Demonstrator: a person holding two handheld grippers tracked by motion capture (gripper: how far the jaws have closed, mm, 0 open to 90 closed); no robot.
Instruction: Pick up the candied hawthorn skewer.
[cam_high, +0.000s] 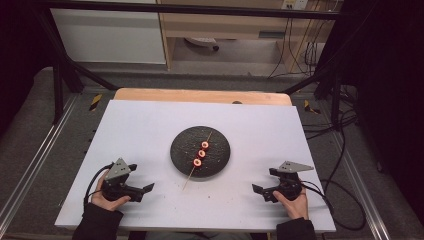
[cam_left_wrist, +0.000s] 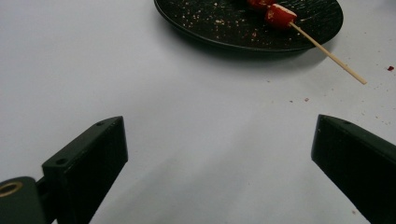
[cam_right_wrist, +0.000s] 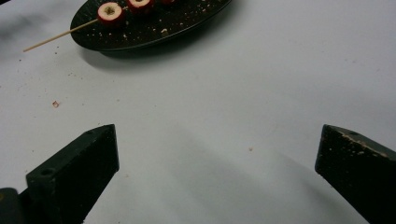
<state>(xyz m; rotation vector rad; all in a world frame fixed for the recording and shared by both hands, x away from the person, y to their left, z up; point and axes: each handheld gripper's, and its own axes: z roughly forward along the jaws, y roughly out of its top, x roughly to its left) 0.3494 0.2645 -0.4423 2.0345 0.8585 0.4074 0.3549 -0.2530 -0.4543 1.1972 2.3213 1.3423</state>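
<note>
Both claws (cam_high: 142, 192) (cam_high: 259, 191) spread wide, well apart from plate (cam_high: 180, 155) rim.

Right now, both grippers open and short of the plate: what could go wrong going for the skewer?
1. The skewer is thin, its bare end overhanging the black plate rim; pressing it may lever the fruit end up.
2. The red fruit pieces could slide along the stick.
3. The left gripper and right gripper may collide converging.

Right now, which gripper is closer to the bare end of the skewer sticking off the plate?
Left. The left gripper sits just left of the skewer's bare end, a short gap away; the right gripper is farther off on its right.
</note>
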